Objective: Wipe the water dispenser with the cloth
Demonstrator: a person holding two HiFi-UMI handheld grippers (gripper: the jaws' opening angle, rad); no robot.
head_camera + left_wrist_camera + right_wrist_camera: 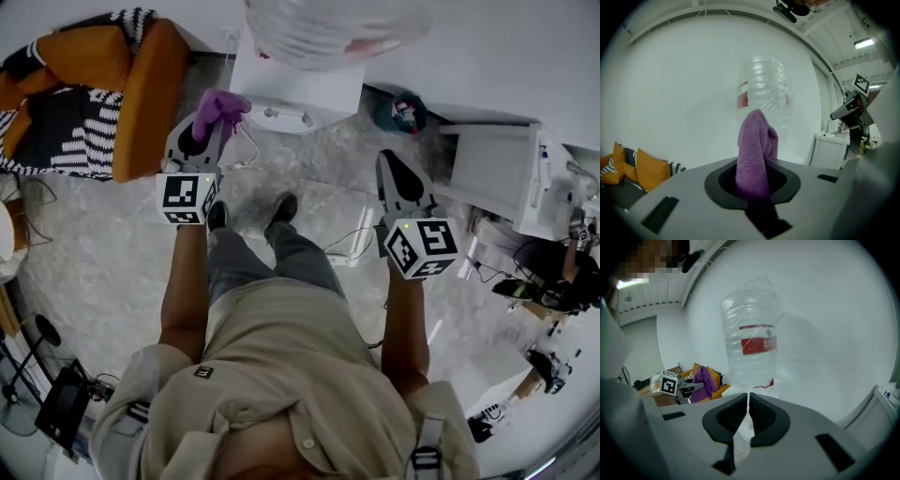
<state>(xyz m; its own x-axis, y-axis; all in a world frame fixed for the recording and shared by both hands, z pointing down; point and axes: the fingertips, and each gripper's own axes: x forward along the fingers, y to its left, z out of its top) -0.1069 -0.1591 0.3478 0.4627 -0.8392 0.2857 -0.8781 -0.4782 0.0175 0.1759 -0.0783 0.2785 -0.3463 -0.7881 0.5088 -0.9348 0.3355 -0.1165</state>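
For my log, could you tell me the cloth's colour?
The cloth is purple, clearest in the left gripper view.

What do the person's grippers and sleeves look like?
The left gripper and right gripper are grey and black. Each carries a white cube printed with black square markers. The person wears a beige short-sleeved shirt.

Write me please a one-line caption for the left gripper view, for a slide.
Left gripper shut on a purple cloth, held up facing the clear dispenser bottle.
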